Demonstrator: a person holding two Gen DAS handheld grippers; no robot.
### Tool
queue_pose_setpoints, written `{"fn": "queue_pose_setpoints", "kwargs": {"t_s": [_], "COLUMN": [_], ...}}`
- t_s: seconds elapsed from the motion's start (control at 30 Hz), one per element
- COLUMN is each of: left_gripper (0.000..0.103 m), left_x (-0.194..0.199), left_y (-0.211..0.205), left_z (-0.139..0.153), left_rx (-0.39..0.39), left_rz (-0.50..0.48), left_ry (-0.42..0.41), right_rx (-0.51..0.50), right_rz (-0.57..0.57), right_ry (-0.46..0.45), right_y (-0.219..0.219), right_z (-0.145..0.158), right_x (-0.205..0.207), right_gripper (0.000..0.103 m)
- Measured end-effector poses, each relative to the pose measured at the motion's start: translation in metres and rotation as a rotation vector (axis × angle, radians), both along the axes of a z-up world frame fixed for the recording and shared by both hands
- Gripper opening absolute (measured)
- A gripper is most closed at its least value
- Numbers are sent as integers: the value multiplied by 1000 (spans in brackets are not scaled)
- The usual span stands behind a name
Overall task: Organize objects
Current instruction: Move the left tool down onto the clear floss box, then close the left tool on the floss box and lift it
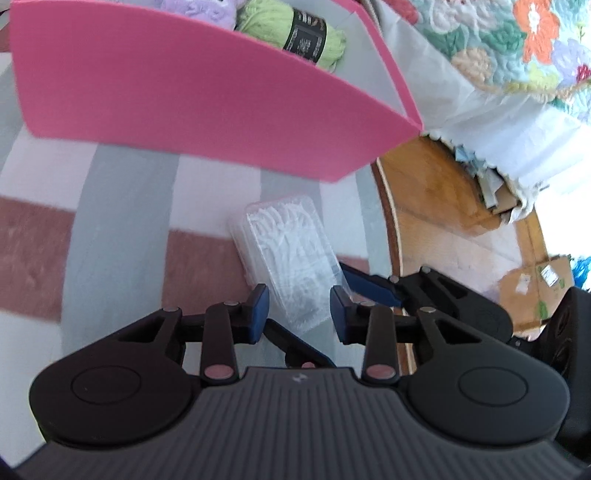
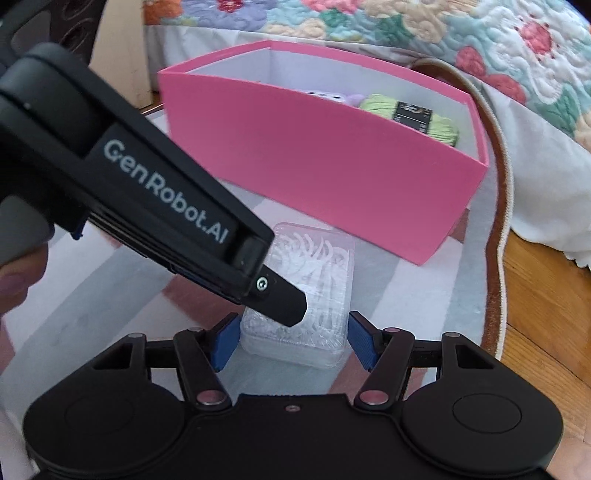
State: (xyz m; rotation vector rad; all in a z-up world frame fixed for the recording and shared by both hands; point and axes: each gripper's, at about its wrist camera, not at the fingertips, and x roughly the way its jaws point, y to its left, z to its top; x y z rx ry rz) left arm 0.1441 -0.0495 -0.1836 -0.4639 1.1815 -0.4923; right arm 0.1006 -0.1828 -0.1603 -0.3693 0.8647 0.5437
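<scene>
A clear plastic box of white floss picks [image 1: 291, 258] lies on the striped rug in front of a pink storage box [image 1: 184, 99]. The pink box [image 2: 332, 173] holds a green yarn skein [image 1: 295, 33] and a purple plush [image 1: 199, 11]. My left gripper [image 1: 298, 310] is open, its blue pads either side of the near end of the floss box, not touching. My right gripper [image 2: 293, 341] is open around the same floss box [image 2: 314, 291] from the other side. The left gripper's body [image 2: 147, 192] crosses the right wrist view above the box.
The rug [image 1: 110, 240] has grey, white and dusty red stripes and ends at a wooden floor [image 1: 436, 206] on the right. A bed with a floral quilt [image 2: 443, 40] stands behind the pink box. Cardboard boxes [image 1: 535, 288] sit on the floor at far right.
</scene>
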Motion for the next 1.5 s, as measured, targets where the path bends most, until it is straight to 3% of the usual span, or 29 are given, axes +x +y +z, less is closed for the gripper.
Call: {"fn": "queue_pose_setpoints", "kwargs": {"t_s": [0.23,0.33,0.4,0.47,0.67,0.93,1.1,1.23,1.33,1.5], "left_gripper": [36,38,38,41,42,40,40,40,41,42], "left_x": [-10,-6,-3,1,6,9,-1,-2,-1,-11], "left_y": [9,7,9,12,16,9,22,26,23,3], "left_z": [-1,0,-2,-4,-9,-12,-23,-28,-31,-20], "left_rx": [31,103,106,96,80,52,-55,-109,-79,19], "left_rz": [-20,-8,5,22,55,42,106,125,136,75], "left_ry": [45,-2,-12,-16,-24,-63,35,99,88,-27], "right_rx": [-69,-111,-153,-166,-102,95,120,89,112,105], "right_rz": [127,93,37,-20,-96,-116,-191,-191,-198,-201], "right_ry": [-23,-36,-57,-61,-20,102,150,109,111,109], "right_y": [8,8,6,3,-7,-10,-8,-4,-7,-15], "right_z": [0,-3,-7,-8,-7,-7,-8,-14,-17,-16], "right_x": [-26,-24,-21,-18,-14,-11,-4,-3,-4,-4], "right_gripper": [68,70,81,84,84,86,92,93,93,84]}}
